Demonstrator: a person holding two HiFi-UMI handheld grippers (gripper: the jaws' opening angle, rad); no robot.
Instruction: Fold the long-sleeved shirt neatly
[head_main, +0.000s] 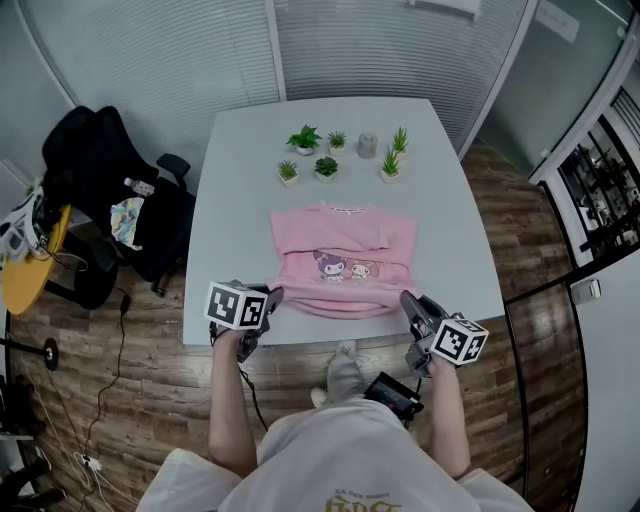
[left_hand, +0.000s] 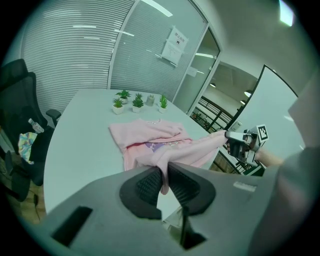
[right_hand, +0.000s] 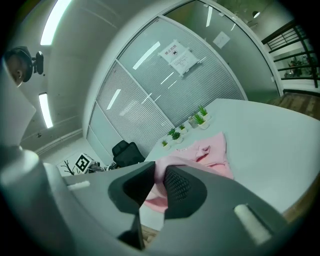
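While the left tool (head_main: 271, 297) and right tool (head_main: 409, 301) pinch the pink shirt (head_main: 345, 250) at its near hem, potted plants (head_main: 326, 167) stand beyond it.

**Plants, a Chair and a Trailing Cable**

At the far end of the white table (head_main: 235, 210) stands a cluster of small potted plants (head_main: 304, 138) in two rows, with a grey cup (head_main: 368, 145) among the back ones. Off the table's left side, a black office chair (head_main: 95, 170) carries a patterned cloth (head_main: 127, 220), near a yellow round board (head_main: 25, 280). A black cable (head_main: 113, 365) trails over the wood floor (head_main: 160, 400). A paper notice (left_hand: 175, 44) hangs on the blinded glass wall (head_main: 380, 50).
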